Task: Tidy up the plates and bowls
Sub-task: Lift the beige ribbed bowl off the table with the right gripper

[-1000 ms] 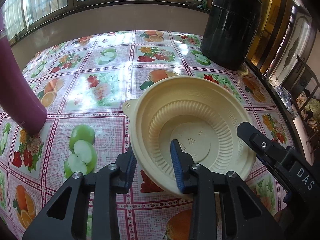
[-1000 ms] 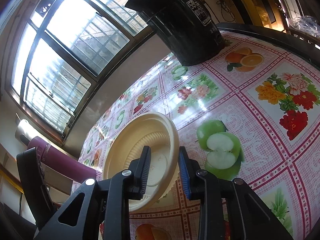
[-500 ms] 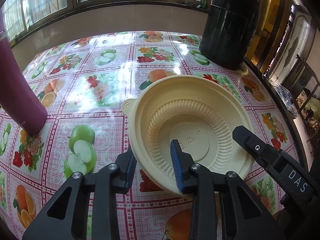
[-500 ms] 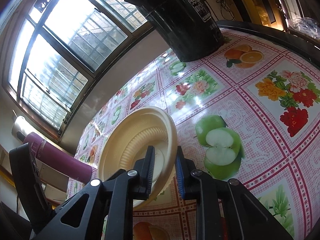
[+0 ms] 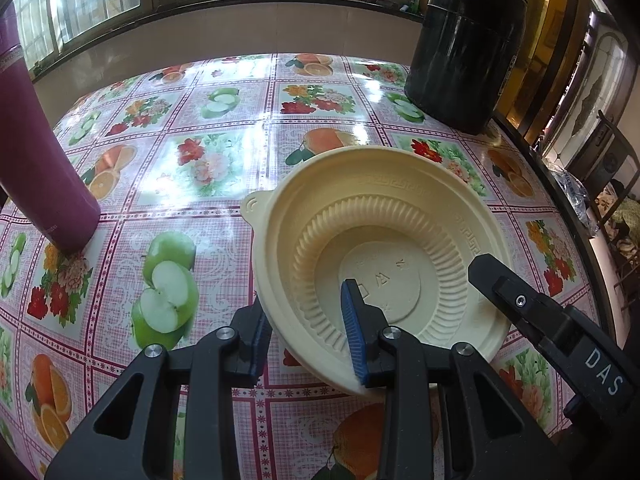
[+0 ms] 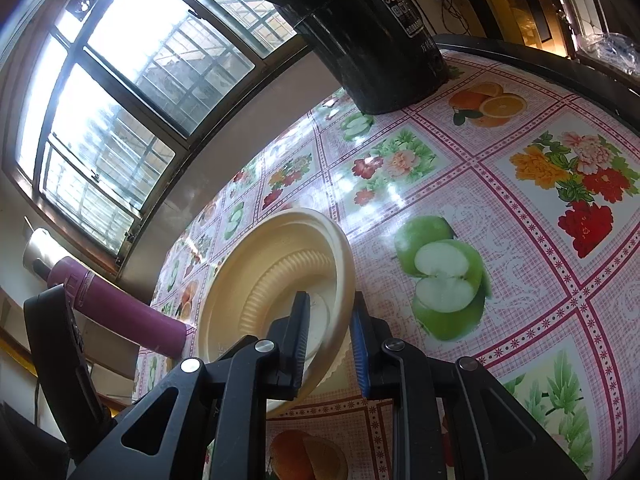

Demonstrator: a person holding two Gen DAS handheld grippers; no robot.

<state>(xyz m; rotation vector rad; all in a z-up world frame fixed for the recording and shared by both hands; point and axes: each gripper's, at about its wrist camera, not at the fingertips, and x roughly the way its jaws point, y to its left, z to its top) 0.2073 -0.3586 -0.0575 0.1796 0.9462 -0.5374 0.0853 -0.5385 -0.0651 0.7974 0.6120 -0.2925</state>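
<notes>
A cream plastic bowl (image 5: 384, 240) with a ribbed wall and a small tab handle hangs tilted just above the fruit-patterned tablecloth (image 5: 208, 168). My left gripper (image 5: 305, 332) is shut on its near rim, one blue pad inside and one outside. From the right, a finger (image 5: 496, 280) of my right gripper lies over the opposite rim. In the right wrist view the bowl (image 6: 256, 280) stands on edge, and my right gripper (image 6: 330, 340) is shut on its wall, one finger inside and one outside. What lies under the bowl is hidden.
A purple bottle (image 5: 40, 168) stands at the table's left. A tall black barrel (image 5: 468, 48) stands at the far right corner. The table's dark edge (image 5: 560, 200) curves along the right, with a chair (image 5: 612, 160) beyond. Windows run along the back wall.
My right gripper's jaws drew together onto the bowl's wall, and its finger slid slightly further over the rim. The left gripper and the bowl stayed where they were.
</notes>
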